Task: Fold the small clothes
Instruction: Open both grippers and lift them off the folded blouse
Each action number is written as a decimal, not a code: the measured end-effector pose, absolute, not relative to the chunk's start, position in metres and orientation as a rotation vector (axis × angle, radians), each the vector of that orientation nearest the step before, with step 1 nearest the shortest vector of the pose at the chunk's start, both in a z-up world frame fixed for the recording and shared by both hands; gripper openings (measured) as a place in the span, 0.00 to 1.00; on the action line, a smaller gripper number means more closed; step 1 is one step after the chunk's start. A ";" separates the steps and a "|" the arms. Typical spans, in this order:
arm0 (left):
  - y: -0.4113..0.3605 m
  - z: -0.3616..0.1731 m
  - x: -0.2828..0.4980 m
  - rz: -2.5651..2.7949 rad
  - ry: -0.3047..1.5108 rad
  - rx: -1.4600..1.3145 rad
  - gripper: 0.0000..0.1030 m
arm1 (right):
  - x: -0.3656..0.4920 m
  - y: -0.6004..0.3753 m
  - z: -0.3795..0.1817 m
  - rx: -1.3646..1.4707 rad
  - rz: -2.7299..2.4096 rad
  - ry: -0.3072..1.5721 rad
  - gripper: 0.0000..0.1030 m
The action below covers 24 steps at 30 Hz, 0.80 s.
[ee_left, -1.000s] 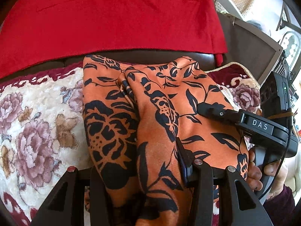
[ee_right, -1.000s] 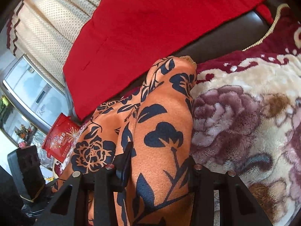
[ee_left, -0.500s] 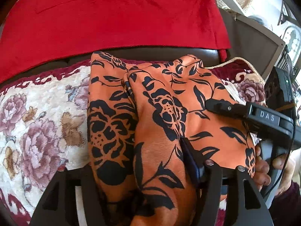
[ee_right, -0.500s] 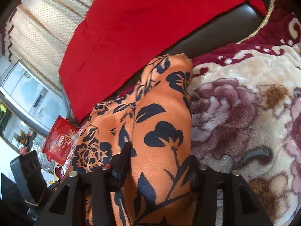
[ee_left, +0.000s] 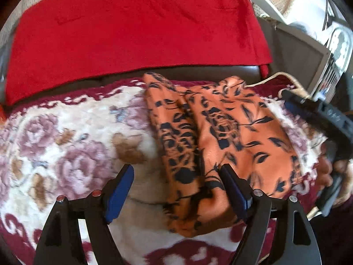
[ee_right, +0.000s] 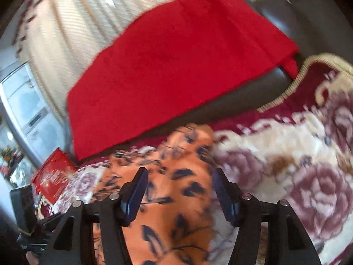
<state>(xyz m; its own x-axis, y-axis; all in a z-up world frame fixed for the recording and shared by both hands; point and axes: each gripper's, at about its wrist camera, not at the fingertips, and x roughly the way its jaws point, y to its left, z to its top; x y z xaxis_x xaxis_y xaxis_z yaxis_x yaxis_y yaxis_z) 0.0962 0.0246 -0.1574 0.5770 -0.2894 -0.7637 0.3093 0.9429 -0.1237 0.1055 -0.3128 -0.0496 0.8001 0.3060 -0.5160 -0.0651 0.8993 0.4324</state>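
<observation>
- One orange floral garment (ee_left: 220, 137), folded, on one flowered blanket (ee_left: 66, 150).
- Left hand-held gripper (ee_left: 176, 176): jaws just opening, spread, empty.
- Right hand-held gripper (ee_right: 178, 183): spread, gripping nothing.
- Only right view shows a red packet (ee_right: 53, 176), lower left.

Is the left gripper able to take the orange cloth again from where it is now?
Probably yes. The left gripper is open, its jaws having just been opening, and the orange cloth lies on the blanket directly ahead, part of it between the fingers. Nothing lies between them; the right gripper is off to the side.
</observation>
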 end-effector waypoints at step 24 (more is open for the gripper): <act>0.037 -0.180 0.110 -0.362 0.927 0.023 0.98 | 0.236 -0.256 -0.089 0.225 0.011 1.030 0.57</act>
